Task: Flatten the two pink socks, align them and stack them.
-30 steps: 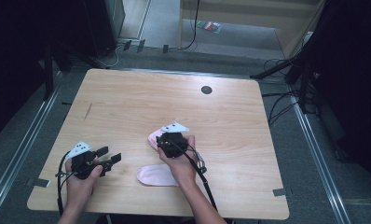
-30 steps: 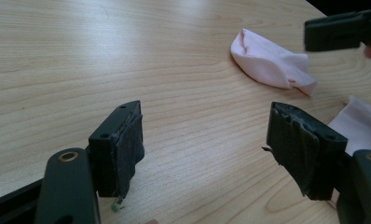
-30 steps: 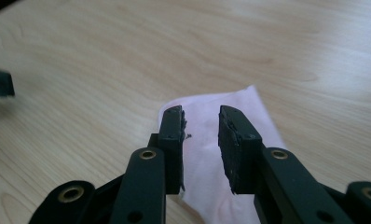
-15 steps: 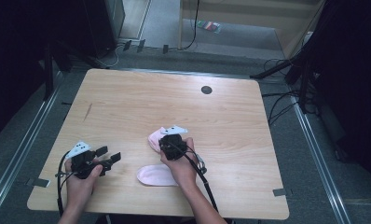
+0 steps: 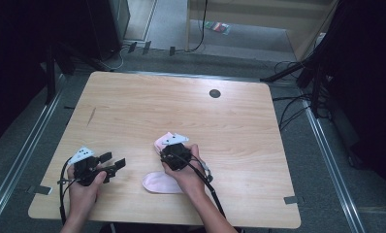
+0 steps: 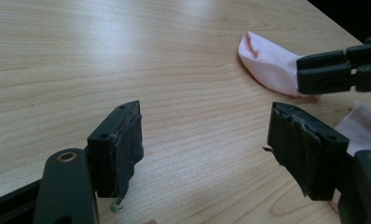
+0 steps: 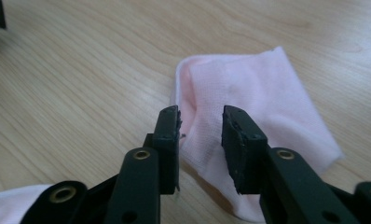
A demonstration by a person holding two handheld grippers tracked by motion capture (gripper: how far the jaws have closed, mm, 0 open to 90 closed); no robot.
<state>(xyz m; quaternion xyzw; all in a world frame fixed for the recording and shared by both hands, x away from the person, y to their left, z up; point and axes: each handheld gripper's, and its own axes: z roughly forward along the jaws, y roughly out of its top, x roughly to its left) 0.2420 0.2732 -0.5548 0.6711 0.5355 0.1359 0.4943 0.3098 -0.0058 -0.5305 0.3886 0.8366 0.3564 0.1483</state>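
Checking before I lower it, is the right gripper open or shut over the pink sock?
Open: the right gripper shows a gap between its jaws, with the pink sock lying flat beyond.

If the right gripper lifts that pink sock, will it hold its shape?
Probably not. The pink sock is thin knit lying flat and creased, so it should droop from the right gripper. It looks light, and on the smooth table a push may slide or bunch it.
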